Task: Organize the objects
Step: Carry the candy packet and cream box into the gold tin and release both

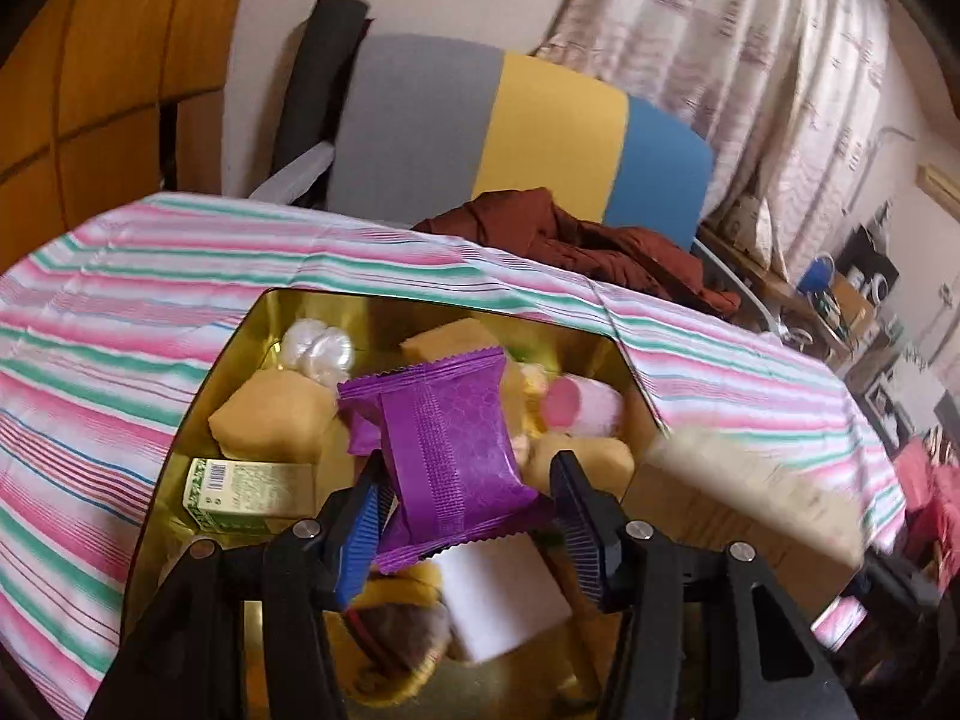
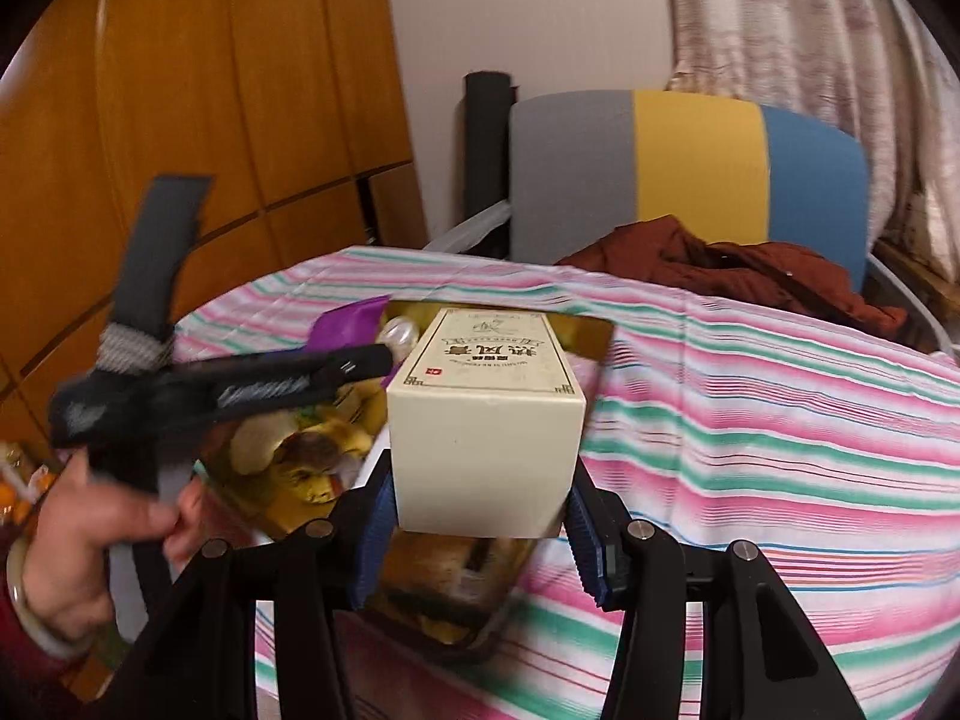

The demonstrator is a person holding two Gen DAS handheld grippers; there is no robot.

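Observation:
A gold tin lies on the striped tablecloth and holds several small items. In the left wrist view my left gripper stands open over the tin; a purple snack packet lies between its jaws, touching only the left pad. My right gripper is shut on a cream box and holds it above the tin's right edge. The box also shows blurred in the left wrist view. The left gripper appears in the right wrist view, held by a hand.
Inside the tin lie a green-and-gold box, tan pouches, a white wrapped sweet, a pink piece and a white block. A grey-yellow-blue chair with a brown garment stands behind the table. A wooden wardrobe is at left.

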